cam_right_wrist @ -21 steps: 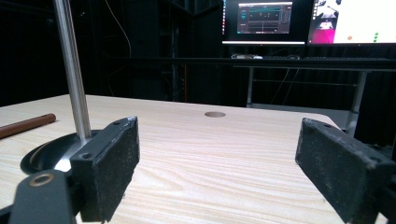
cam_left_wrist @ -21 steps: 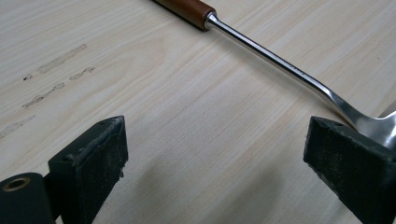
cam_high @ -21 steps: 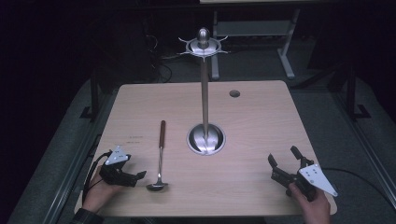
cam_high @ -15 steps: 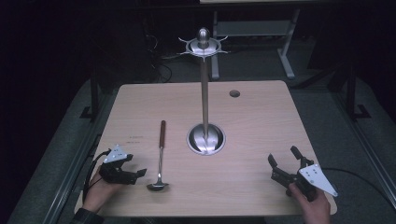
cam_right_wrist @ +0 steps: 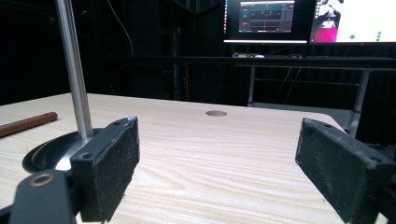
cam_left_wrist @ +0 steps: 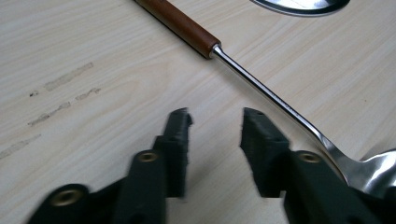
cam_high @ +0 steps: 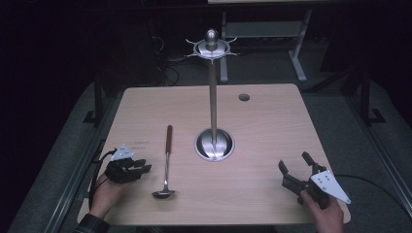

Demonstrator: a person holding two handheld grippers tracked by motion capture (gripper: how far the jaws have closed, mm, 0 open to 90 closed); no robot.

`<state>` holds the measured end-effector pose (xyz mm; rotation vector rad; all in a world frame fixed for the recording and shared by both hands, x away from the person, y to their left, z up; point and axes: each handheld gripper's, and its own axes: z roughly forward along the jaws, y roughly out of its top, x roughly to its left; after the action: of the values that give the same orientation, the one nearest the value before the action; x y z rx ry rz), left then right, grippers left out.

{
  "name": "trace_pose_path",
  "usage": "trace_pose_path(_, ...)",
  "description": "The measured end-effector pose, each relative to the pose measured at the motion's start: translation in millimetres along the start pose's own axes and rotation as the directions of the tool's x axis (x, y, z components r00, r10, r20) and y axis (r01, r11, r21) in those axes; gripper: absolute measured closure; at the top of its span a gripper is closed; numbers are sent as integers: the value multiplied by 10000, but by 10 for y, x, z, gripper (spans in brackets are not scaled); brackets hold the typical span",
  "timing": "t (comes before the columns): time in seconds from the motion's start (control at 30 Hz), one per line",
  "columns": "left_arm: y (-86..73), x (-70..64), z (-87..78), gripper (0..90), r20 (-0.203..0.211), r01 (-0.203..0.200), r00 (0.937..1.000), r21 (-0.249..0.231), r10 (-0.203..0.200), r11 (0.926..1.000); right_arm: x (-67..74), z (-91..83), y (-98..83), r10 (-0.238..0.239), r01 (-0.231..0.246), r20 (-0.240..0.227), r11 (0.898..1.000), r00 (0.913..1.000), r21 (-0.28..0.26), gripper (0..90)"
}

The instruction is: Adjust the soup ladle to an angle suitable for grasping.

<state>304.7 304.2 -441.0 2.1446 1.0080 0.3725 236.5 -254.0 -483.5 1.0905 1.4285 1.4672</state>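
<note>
A ladle (cam_high: 166,165) with a brown wooden handle and a steel bowl lies on the wooden table (cam_high: 272,126), left of centre, bowl toward the person. My left gripper (cam_high: 145,168) rests just left of it, open, its jaws pointing at the shaft. In the left gripper view the ladle (cam_left_wrist: 261,91) runs diagonally past the right jaw and nothing lies between the jaws of the left gripper (cam_left_wrist: 215,115). A tall steel utensil stand (cam_high: 213,97) rises from a round base at the table's middle. My right gripper (cam_high: 293,161) is wide open near the front right corner, empty.
A round cable hole (cam_high: 244,97) sits at the table's back right. In the right gripper view the stand's pole (cam_right_wrist: 74,70) and base are left of the right gripper (cam_right_wrist: 217,140), with monitors (cam_right_wrist: 308,21) beyond the table. Dark floor and desk legs surround the table.
</note>
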Motion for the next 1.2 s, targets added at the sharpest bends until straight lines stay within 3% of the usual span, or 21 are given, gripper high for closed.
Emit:
trace_pose_path(0.1,64,44,9,786,-14,123,9999,62,-123,9999,-1,0,-1,-25,25,31,10000,10000,-41,131)
trace_pose_path(0.3,154,115,86,898,-80,206,9998,85,-205,9998,-7,2,0,9,-9,37,10000,10000,-26,130)
trace_pose_path(0.5,237,137,158,900,-77,319,9995,76,-318,9995,-4,1,0,2,-2,8,10000,10000,-12,130)
trace_pose_path(0.53,251,145,165,900,-155,136,9998,113,-135,9998,-1,0,0,13,-13,-2,10000,10000,1,130)
trace_pose_path(0.67,318,162,203,900,-262,67,9996,63,-66,10000,-3,1,0,5,-5,2,10000,10000,-9,130)
trace_pose_path(0.93,422,243,314,900,-406,256,9988,-81,-259,9996,-2,0,0,8,-8,1,10000,10000,-3,130)
trace_pose_path(1.2,500,318,521,900,-371,293,9989,-51,-295,9996,-2,0,0,9,-9,-2,10000,10000,-2,131)
